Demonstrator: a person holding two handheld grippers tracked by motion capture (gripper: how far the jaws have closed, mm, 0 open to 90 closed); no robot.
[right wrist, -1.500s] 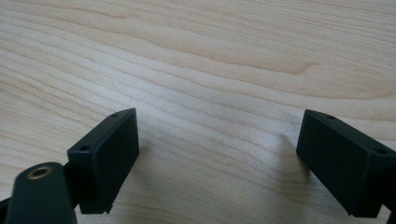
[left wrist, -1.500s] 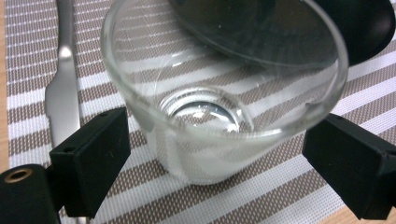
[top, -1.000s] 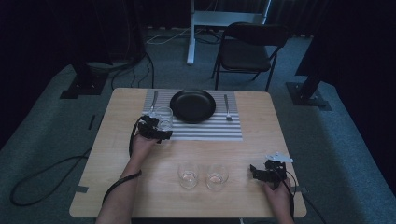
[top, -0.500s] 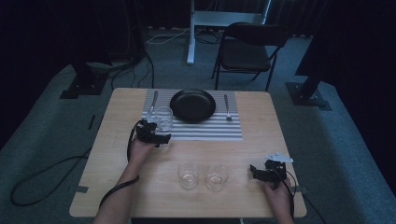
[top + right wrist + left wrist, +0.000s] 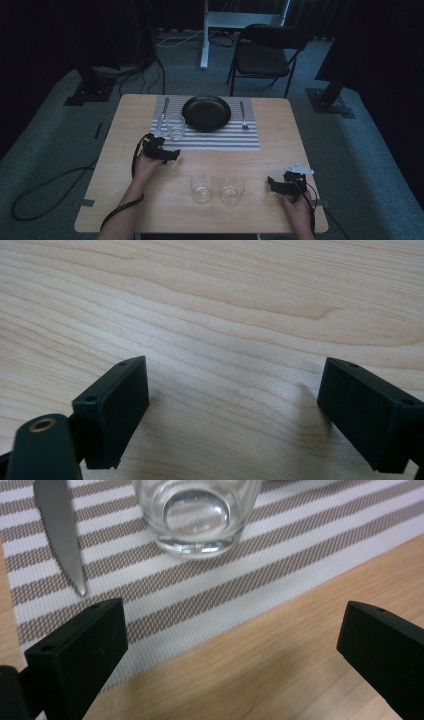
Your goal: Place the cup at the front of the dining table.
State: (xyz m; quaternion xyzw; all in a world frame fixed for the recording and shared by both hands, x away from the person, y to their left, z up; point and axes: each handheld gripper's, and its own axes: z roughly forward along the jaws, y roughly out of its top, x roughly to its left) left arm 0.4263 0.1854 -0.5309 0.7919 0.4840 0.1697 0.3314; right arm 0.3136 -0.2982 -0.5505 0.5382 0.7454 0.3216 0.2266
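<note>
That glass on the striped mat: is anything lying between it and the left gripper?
No. In the left gripper view, between the open left gripper and the glass lie just bare wooden table and striped mat. The knife sits off to one side.

A dark studio or lab: black curtains, grey carpet (image 5: 380,150), floor cables, stand bases, a black folding chair (image 5: 262,55) beyond the light wooden table (image 5: 280,145).
</note>
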